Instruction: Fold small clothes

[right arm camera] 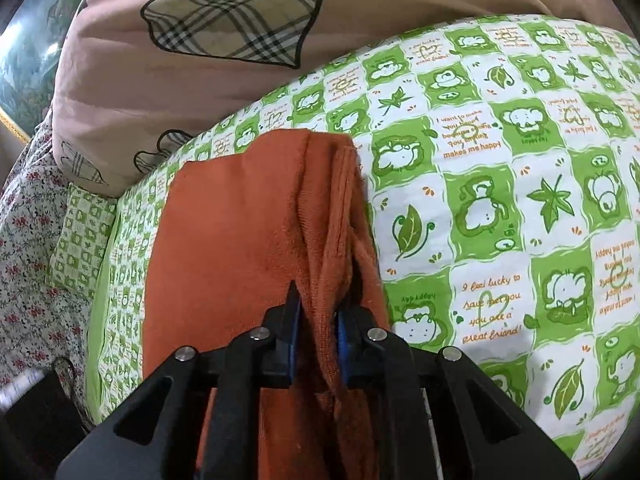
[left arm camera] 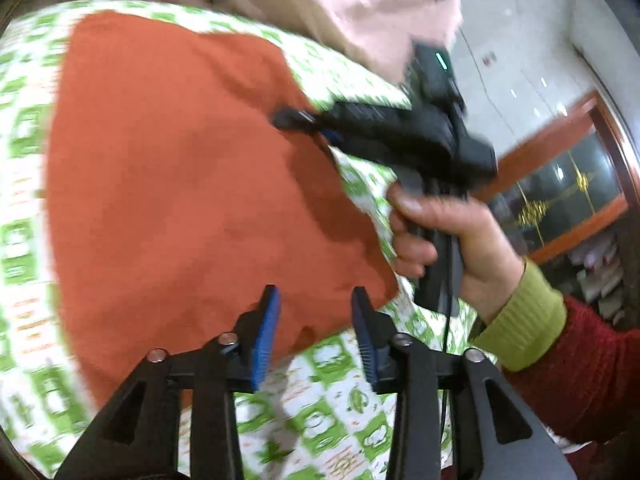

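Note:
An orange cloth (left arm camera: 192, 184) lies spread on the green-and-white patterned bedsheet (left arm camera: 328, 412). My left gripper (left arm camera: 316, 320) is open and empty, its blue pads over the cloth's near edge. My right gripper (left arm camera: 292, 118), held by a hand, pinches the cloth's right edge. In the right wrist view the right gripper (right arm camera: 316, 320) is shut on a bunched fold of the orange cloth (right arm camera: 248, 220), whose edge layers run away from the jaws.
A pink quilt (right arm camera: 192, 80) with plaid leaf patches is piled at the bed's far side. A floral fabric (right arm camera: 28, 240) lies at the left. A wooden cabinet (left arm camera: 560, 184) with glass doors stands right of the bed.

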### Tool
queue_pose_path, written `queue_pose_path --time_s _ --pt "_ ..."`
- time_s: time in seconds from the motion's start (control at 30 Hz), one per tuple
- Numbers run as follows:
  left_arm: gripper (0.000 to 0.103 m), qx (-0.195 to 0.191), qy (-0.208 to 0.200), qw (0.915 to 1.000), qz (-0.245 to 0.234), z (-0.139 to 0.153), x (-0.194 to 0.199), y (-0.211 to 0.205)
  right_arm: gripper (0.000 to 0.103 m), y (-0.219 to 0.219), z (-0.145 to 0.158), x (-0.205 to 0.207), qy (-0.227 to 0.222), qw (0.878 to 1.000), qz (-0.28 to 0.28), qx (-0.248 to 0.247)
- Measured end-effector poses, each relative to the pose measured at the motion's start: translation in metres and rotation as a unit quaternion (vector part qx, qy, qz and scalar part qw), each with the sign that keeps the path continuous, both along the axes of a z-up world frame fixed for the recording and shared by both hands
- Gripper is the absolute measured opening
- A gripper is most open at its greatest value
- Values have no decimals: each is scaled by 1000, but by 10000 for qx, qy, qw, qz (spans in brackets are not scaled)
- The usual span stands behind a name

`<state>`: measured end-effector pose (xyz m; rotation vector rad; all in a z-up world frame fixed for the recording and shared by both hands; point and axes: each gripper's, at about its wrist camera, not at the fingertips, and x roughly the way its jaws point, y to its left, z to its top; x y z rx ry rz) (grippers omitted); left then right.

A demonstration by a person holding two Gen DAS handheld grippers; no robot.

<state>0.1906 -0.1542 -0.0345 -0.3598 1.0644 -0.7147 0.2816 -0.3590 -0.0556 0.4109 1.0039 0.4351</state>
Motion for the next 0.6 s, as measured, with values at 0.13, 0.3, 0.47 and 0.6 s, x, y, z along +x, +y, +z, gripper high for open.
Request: queue_pose_path --time_s 0.13,0.3,0.47,0.6 --pt "54 34 -77 9982 591 10 8 45 25 -10 9 -11 -25 9999 -86 -45" --pt "65 -33 67 9933 1157 2 29 91 37 -19 11 -21 61 10000 -62 10" --pt "73 -4 150 9897 1422 -8 60 98 50 -22 8 -26 164 9997 -43 158" --pt "77 -82 397 9878 1501 -18 87 104 54 -20 4 -25 237 9994 -11 236"
